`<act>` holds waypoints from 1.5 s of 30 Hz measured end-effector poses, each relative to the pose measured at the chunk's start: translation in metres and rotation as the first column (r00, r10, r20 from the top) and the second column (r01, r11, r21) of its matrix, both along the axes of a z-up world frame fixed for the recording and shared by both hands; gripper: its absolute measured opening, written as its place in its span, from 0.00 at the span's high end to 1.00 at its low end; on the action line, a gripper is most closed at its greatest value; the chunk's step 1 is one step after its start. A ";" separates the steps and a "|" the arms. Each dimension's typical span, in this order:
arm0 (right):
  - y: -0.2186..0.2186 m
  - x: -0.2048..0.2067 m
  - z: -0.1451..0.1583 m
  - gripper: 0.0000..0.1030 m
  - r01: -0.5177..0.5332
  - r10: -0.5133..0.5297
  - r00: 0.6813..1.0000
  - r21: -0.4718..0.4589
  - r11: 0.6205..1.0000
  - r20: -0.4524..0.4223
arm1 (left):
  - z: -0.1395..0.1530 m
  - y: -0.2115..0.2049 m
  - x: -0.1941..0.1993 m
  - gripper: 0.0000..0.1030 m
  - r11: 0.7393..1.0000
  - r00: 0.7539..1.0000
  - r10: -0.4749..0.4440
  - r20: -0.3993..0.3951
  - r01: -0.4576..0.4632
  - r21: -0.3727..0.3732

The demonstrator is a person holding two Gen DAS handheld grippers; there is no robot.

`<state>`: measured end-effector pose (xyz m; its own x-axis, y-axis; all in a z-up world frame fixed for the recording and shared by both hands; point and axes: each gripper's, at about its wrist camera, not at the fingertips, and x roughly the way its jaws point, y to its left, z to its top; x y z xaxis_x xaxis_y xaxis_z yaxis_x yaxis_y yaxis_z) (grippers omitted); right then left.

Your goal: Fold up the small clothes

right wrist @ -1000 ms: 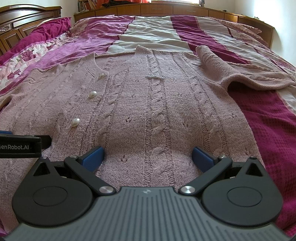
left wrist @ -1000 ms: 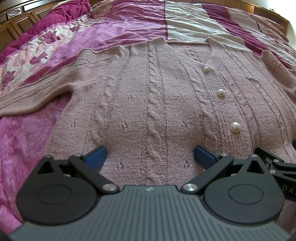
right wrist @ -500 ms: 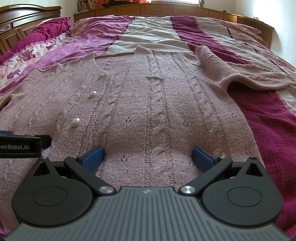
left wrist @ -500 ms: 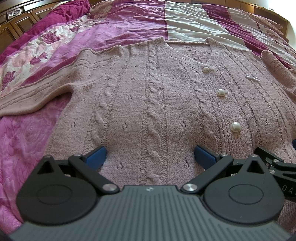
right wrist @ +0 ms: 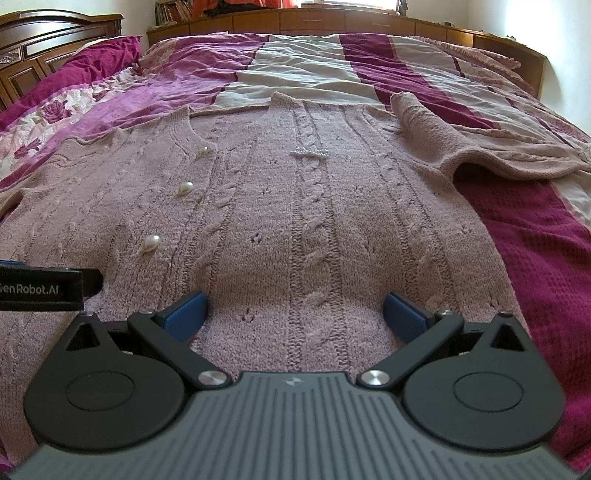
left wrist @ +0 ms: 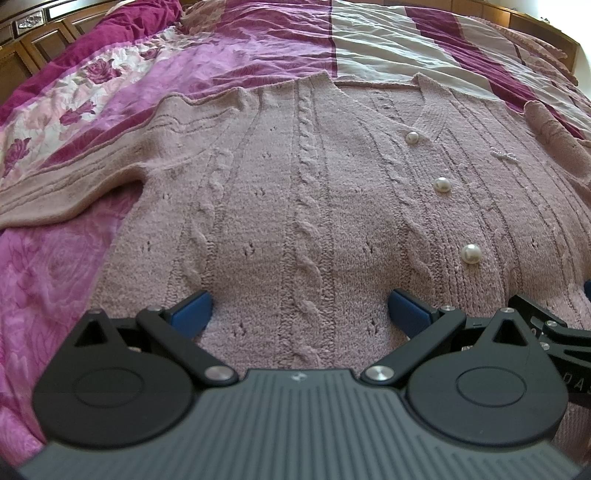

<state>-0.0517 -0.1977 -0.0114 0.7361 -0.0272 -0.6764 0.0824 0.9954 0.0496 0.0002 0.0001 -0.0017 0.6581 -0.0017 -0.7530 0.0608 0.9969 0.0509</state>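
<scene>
A pale pink cable-knit cardigan with pearl buttons lies flat, front up, on the bed; it also shows in the right wrist view. Its left sleeve spreads out to the left, its right sleeve to the right. My left gripper is open and empty, low over the cardigan's lower left half. My right gripper is open and empty, low over its lower right half. The two grippers sit side by side; each one's edge shows in the other's view.
The bedspread has magenta, grey and dark red stripes, with a floral part at the left. A dark wooden headboard stands at the left and a wooden shelf unit along the far side.
</scene>
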 end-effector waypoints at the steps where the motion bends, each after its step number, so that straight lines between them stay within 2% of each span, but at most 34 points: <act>1: 0.000 0.000 0.000 0.00 0.000 0.000 1.000 0.001 1.000 0.000 | 0.000 0.000 0.000 0.00 1.000 1.000 0.002 0.000 -0.002 -0.003; 26: 0.001 0.008 0.003 0.00 -0.001 0.001 0.999 -0.009 1.000 -0.048 | 0.001 0.001 0.003 0.00 1.000 1.000 -0.004 -0.008 0.004 -0.002; 34: 0.006 0.017 0.007 0.00 0.009 -0.011 0.994 -0.025 1.000 -0.112 | 0.001 0.001 0.004 0.00 1.000 1.000 -0.004 -0.016 0.004 0.001; 45: 0.002 0.021 0.007 0.00 -0.015 0.014 0.991 -0.007 1.000 -0.135 | 0.003 0.002 0.009 0.00 1.000 0.999 -0.008 -0.046 0.008 0.001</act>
<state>-0.0309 -0.1958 -0.0040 0.6384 -0.0230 -0.7694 0.0735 0.9968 0.0311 0.0091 0.0020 0.0013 0.6230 -0.0061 -0.7822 0.0711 0.9963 0.0489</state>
